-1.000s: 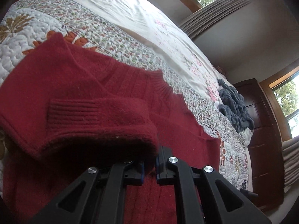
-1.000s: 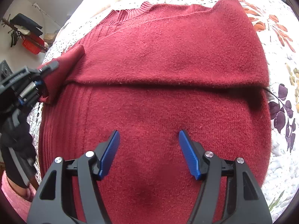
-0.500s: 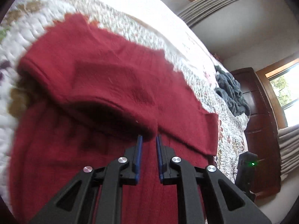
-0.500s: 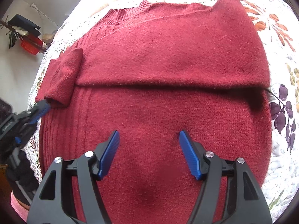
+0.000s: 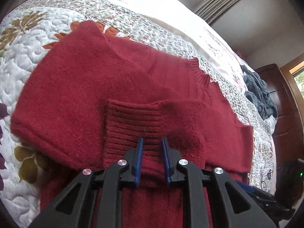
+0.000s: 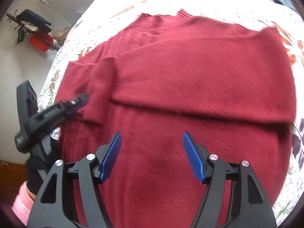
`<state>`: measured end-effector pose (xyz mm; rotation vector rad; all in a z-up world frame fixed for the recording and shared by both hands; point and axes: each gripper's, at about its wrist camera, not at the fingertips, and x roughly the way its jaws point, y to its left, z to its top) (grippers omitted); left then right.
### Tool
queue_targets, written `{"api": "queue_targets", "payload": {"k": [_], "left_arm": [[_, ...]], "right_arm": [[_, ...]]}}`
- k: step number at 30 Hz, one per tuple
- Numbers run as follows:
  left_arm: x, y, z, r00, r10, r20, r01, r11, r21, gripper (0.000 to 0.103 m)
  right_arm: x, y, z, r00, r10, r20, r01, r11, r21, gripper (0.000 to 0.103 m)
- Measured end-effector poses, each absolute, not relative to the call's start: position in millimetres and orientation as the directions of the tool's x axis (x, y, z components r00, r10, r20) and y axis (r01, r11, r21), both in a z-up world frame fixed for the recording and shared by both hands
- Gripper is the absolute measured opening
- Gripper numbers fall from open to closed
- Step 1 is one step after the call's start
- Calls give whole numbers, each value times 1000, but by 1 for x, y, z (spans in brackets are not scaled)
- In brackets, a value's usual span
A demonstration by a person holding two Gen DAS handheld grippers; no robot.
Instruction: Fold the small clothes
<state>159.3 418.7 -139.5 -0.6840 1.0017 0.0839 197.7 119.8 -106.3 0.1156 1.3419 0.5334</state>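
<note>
Deep red knitted wool sweater, plain in colour, with a ribbed cuff and ribbed collar. White quilted bedspread beneath it, printed with olive, orange and purple leaves, crossed by a band of small red-and-green flowers. Black plastic left gripper and right gripper, both with bright blue finger pads; slate-grey fuzzy blanket by dark brown wooden furniture.

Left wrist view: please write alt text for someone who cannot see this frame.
The left gripper has its blue-padded fingers slightly apart on either side of the ribbed cuff of a red sweater, whose sleeve is folded across its body. The sweater lies on a floral quilt, with a grey blanket bunched further back.
</note>
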Motion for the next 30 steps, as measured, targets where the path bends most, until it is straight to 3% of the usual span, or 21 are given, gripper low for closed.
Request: {"api": "queue_targets", "payload": {"k": [3, 8, 11, 13, 15, 16, 17, 20, 25, 30], "left_arm": [[151, 426, -128, 579, -250, -776, -362, 774, -519, 20], [125, 453, -99, 646, -169, -745, -379, 776, -505, 31], [117, 470, -94, 647, -139, -749, -402, 773, -491, 31], [114, 479, -93, 635, -114, -764, -420, 779, -466, 31], [113, 485, -92, 631, -103, -769, -430, 778, -458, 31], [114, 486, -91, 630, -101, -770, -433, 777, -456, 31], [115, 488, -90, 629, -96, -771, -437, 777, -453, 31], [123, 484, -85, 638, -103, -763, -426, 778, -461, 31], [142, 459, -79, 637, -112, -762, -371, 822, -431, 31], [169, 427, -94, 590, -135, -796, -339, 853, -396, 31]], "right_arm": [[213, 146, -101, 109, 468, -877, -322, 852, 414, 67], [240, 191, -117, 12, 554, -833, -290, 799, 527, 67], [246, 212, -134, -24, 523, -852, -276, 816, 509, 67], [247, 221, -136, -12, 508, -861, -296, 821, 489, 56], [247, 224, -132, -2, 509, -861, -327, 813, 481, 30], [247, 223, -128, 4, 509, -861, -340, 810, 477, 25], [248, 221, -124, -1, 532, -847, -349, 793, 499, 8], [252, 200, -103, 18, 594, -804, -330, 763, 556, 8], [264, 150, -67, 132, 569, -811, -338, 795, 503, 8], [276, 122, -86, 131, 510, -850, -285, 841, 460, 8]]}}
